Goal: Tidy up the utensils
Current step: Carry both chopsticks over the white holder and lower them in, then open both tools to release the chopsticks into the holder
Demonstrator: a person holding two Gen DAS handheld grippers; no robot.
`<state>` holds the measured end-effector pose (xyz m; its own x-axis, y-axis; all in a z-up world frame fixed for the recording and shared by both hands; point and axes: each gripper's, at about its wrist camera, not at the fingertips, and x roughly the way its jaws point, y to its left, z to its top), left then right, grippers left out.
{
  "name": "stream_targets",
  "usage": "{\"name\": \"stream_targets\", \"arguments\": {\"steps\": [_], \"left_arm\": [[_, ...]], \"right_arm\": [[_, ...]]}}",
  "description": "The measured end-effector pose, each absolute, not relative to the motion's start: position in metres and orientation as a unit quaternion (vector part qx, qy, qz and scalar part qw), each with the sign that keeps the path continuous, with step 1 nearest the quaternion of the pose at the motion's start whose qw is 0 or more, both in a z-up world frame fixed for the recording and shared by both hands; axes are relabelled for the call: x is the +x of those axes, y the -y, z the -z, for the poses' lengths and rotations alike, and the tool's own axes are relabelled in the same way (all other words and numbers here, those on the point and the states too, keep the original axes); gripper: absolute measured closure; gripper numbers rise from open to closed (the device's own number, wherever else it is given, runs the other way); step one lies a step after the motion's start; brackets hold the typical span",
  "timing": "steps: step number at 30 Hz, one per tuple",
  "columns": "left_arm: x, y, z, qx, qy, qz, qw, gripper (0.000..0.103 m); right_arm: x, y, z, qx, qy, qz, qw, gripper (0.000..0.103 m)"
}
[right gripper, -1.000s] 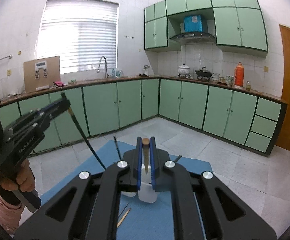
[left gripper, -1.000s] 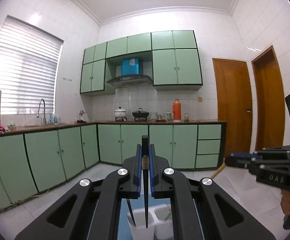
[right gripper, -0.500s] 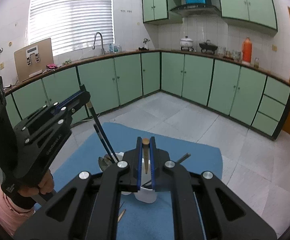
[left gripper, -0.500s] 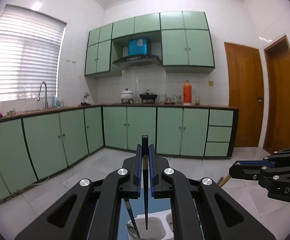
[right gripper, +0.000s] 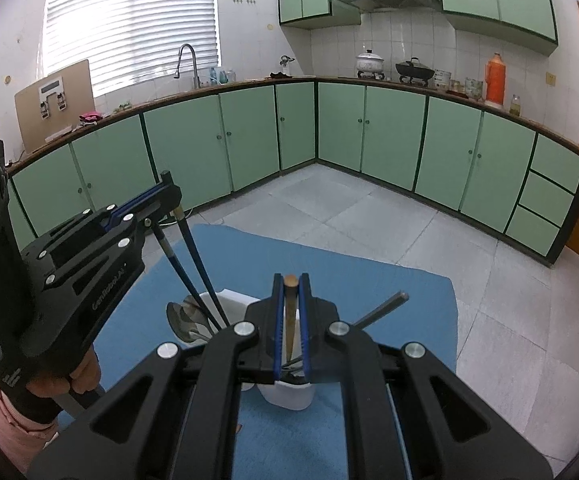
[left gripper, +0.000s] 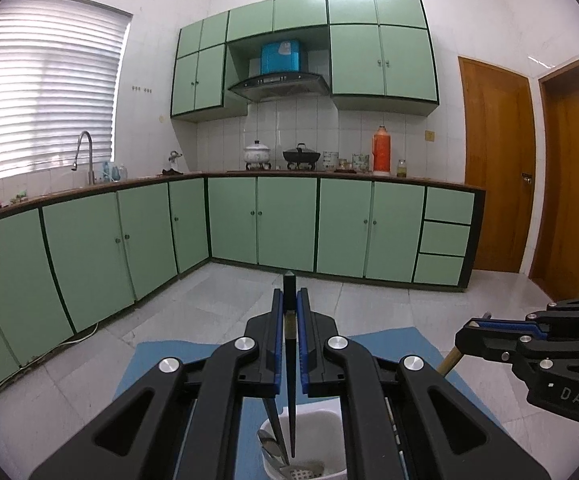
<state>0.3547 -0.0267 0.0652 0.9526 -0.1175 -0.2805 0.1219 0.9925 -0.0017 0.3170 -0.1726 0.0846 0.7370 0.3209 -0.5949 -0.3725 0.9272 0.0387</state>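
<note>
The left gripper (left gripper: 289, 320) is pinching a black chopstick (left gripper: 291, 408) between its blue pads, and the stick is hanging almost straight down, so that its tip is pointing into the left compartment of the white utensil holder (left gripper: 325, 420). I think it is held vertical for this reason: a thin stick is dropping cleanly into a narrow opening only when it is upright. In that compartment a second dark chopstick (right gripper: 169, 256) is leaning, and some spoons (right gripper: 183, 320) are resting with their bowls up.

The right gripper (right gripper: 291, 320) is pressing its fingers on a wooden chopstick (right gripper: 289, 316), also held upright, over the right compartment, where a grey metal handle (right gripper: 381, 310) is sticking out toward the right edge of the blue mat (right gripper: 369, 272). The holder is standing on this mat, near its middle, a little toward the near edge, I judge.

Both grippers are tilted with the noses down over the holder, left one from the left side, right one just above. The person's hand (right gripper: 85, 376) is gripping the left handle. Both sticks are not yet released.
</note>
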Motion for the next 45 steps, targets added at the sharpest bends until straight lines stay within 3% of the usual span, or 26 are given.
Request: {"name": "stream_targets", "arguments": {"steps": [20,23,25,30,34,45], "left_arm": [[0.353,0.025,-0.055,0.006,-0.172,0.06,0.983,0.096],[0.348,0.026,-0.058,0.008,-0.168,0.062,0.984,0.094],[0.344,0.026,-0.06,0.008,-0.164,0.062,0.984,0.088],[0.332,0.031,-0.069,0.014,-0.151,0.065,0.986,0.08],[0.321,0.032,-0.077,0.015,-0.139,0.068,0.988,0.064],[0.276,0.022,-0.087,0.013,-0.114,0.078,0.99,0.049]], "right_arm": [[0.31,0.17,-0.077,-0.041,-0.299,-0.162,0.94,0.094],[0.307,0.171,-0.077,-0.043,-0.294,-0.157,0.942,0.086],[0.303,0.172,-0.08,-0.044,-0.286,-0.154,0.945,0.075],[0.295,0.174,-0.086,-0.048,-0.274,-0.15,0.949,0.072],[0.286,0.176,-0.091,-0.051,-0.264,-0.147,0.952,0.065],[0.244,0.188,-0.1,-0.056,-0.232,-0.144,0.96,0.051]]}}
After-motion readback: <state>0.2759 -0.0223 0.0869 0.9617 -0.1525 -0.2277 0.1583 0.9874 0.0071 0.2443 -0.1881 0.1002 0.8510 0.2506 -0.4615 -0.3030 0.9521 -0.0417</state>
